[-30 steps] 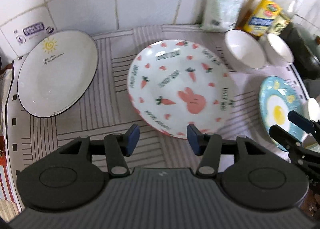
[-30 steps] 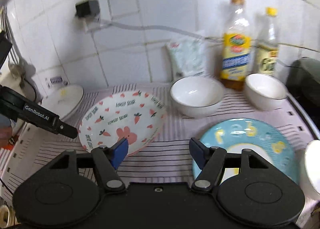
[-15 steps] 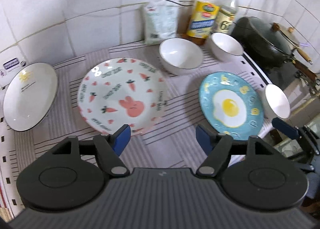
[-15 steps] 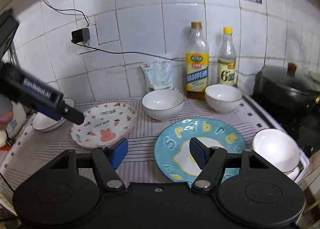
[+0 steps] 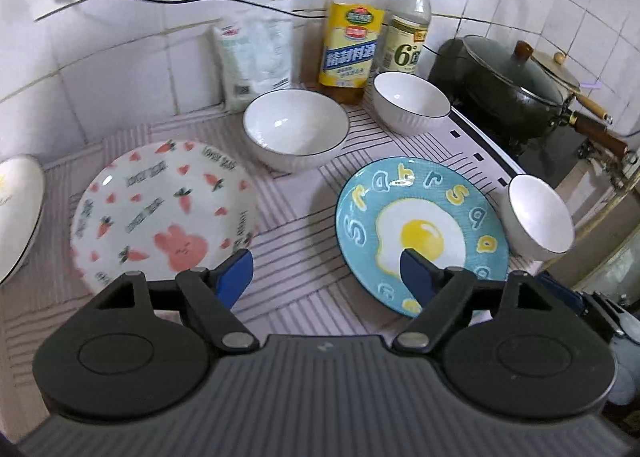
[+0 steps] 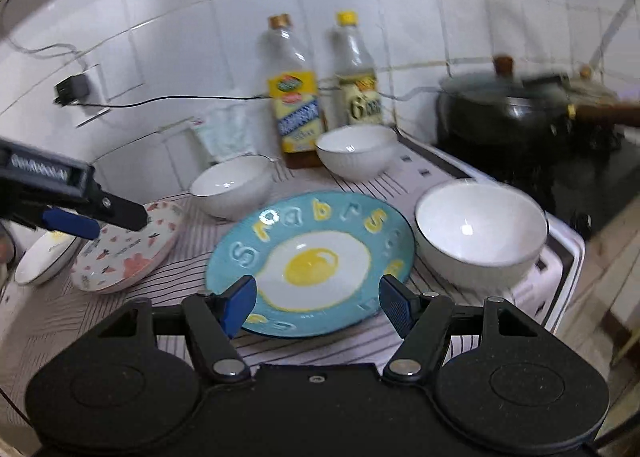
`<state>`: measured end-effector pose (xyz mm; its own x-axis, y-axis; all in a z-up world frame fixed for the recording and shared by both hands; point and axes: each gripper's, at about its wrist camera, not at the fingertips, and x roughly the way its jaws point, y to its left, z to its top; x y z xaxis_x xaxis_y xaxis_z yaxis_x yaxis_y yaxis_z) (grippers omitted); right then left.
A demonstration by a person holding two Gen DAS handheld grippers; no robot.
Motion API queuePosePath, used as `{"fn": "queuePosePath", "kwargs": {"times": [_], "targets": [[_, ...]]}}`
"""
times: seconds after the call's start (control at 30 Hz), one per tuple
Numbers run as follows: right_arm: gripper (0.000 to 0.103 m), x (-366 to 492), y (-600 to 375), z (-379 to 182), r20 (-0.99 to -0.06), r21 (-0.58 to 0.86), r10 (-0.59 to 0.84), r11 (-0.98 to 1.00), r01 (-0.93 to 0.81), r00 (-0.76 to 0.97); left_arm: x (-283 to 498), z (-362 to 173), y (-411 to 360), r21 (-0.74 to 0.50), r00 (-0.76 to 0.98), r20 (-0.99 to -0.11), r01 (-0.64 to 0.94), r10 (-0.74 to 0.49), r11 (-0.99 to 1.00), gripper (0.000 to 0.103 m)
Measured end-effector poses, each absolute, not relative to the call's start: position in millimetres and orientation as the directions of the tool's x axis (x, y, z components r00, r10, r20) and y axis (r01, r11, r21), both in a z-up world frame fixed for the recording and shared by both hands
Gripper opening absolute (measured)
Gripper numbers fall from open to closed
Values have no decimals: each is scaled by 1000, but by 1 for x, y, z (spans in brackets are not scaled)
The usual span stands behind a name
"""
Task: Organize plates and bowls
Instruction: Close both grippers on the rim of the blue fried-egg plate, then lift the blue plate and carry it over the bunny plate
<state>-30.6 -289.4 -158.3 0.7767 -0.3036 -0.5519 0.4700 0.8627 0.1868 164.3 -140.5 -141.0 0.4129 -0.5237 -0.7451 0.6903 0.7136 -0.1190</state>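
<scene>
plate (image 5: 420,233): blue w/ fried-egg + yellow letters | plate (image 5: 164,213): white w/ pink bunny, carrots | bowls (image 5: 296,129): white, dark rim | mat (image 5: 304,241): striped

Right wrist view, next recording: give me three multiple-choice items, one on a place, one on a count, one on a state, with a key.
1. Where is the fried-egg plate?
A. Between the rabbit plate and the nearest white bowl
B. Behind the oil bottle
C. On the stove

2. How many white bowls stand on the striped mat?
A. One
B. Three
C. Five

3. What state is the right tool in?
A. Shut on a bowl
B. Shut on the plate
C. Open, empty

Key: 1 A, it has the rabbit plate to its left and that bowl to its right; 2 B, one near and two by the bottles; 3 C, the blue pads stand apart, holding nothing.
</scene>
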Motion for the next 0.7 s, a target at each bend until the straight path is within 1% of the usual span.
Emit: {"fn": "queuePosePath", "kwargs": {"times": [0.07, 0.1, 0.2, 0.27, 0.33, 0.4, 0.43, 0.5, 0.57, 0.6, 0.67, 0.7], "targets": [[72, -29, -297, -167, -566, 211, -293, 852, 479, 770, 163, -154, -152, -97, 422, -734, 710, -532, 697, 80], [72, -28, -299, -172, -569, 214, -297, 847, 487, 767, 164, -160, -159, -91, 416, -739, 718, -530, 690, 78], [67, -25, -308, -186, -578, 225, -308, 830, 511, 755, 171, -182, -176, -63, 417, -775, 697, -475, 715, 77], [63, -21, -316, -193, -588, 251, -298, 816, 520, 752, 180, -194, -182, -87, 392, -796, 679, -460, 729, 77], [57, -15, -323, -199, -598, 265, -281, 814, 517, 750, 185, -200, -187, -101, 375, -805, 677, -459, 729, 76], [53, -12, -329, -203, -601, 268, -286, 807, 526, 746, 186, -203, -194, -76, 391, -797, 691, -460, 719, 75], [47, -11, -332, -205, -600, 274, -289, 802, 531, 746, 187, -206, -197, -63, 394, -798, 698, -456, 714, 71], [39, -10, -337, -207, -592, 291, -297, 789, 542, 750, 191, -211, -203, -71, 375, -806, 706, -457, 705, 67], [28, -11, -342, -209, -591, 303, -301, 777, 552, 748, 196, -216, -207, -99, 349, -810, 710, -470, 698, 67], [25, -12, -345, -211, -594, 309, -297, 774, 553, 747, 198, -219, -209, -95, 351, -815, 703, -460, 705, 67], [24, -16, -350, -213, -585, 364, -272, 753, 548, 764, 202, -223, -212, -99, 340, -824, 702, -454, 705, 66], [23, -17, -351, -213, -585, 377, -267, 746, 548, 766, 202, -224, -213, -104, 332, -824, 707, -458, 700, 62]]}}
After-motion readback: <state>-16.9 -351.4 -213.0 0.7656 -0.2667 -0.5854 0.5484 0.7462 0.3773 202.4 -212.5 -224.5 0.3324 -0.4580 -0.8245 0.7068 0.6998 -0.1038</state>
